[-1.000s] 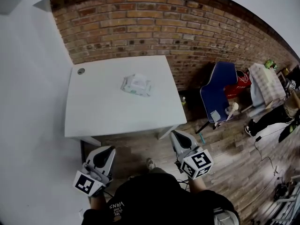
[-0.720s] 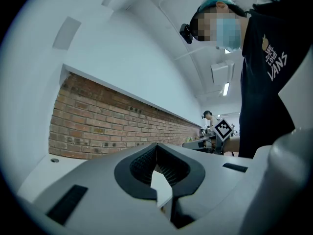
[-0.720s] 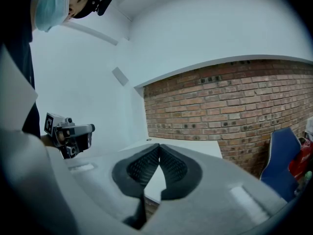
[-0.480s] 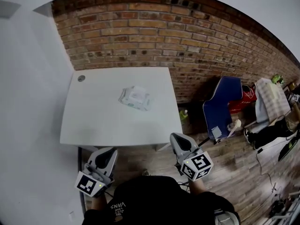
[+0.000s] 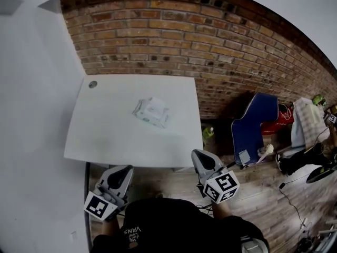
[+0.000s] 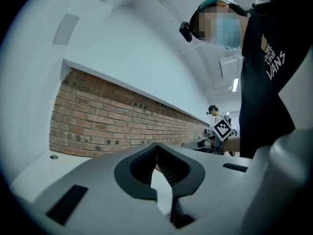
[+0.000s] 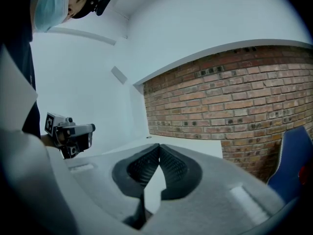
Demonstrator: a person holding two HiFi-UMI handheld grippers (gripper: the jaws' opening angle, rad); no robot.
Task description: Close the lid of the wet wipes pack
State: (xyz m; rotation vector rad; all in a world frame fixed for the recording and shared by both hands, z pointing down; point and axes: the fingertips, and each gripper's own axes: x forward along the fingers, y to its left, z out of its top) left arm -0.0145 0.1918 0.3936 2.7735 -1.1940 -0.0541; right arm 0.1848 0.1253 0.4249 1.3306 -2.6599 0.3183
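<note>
Approach stage, head view read with the two gripper views: I carry the left gripper (image 5: 120, 173) and the right gripper (image 5: 199, 156) low and close to the body, both short of the near edge of the white table (image 5: 105, 141), a resting carry that suits a moment when nothing is yet within reach. Each gripper's own view shows its jaws pressed together at the tips with nothing between them, which I judge sensible for a task that asks for a push on a flap and no grasp. The wet wipes pack (image 5: 151, 112) lies flat on the table, well ahead of both grippers, ahead and to the right of the left one and ahead and to the left of the right one, so either could be brought over it. Its lid (image 5: 154, 107) shows as a paler panel on top, but whether it stands open is too small to tell from here. Against the frames of a second and half a second ago, the table edge has drawn closer to the grippers and the pack sits nearer to them, while the brick wall (image 5: 210, 51) fills more of the view and the blue chair (image 5: 255, 123) has slid off to the right; the grippers keep the same pose and the same closed jaws, so I read this as the person walking up to the table
</note>
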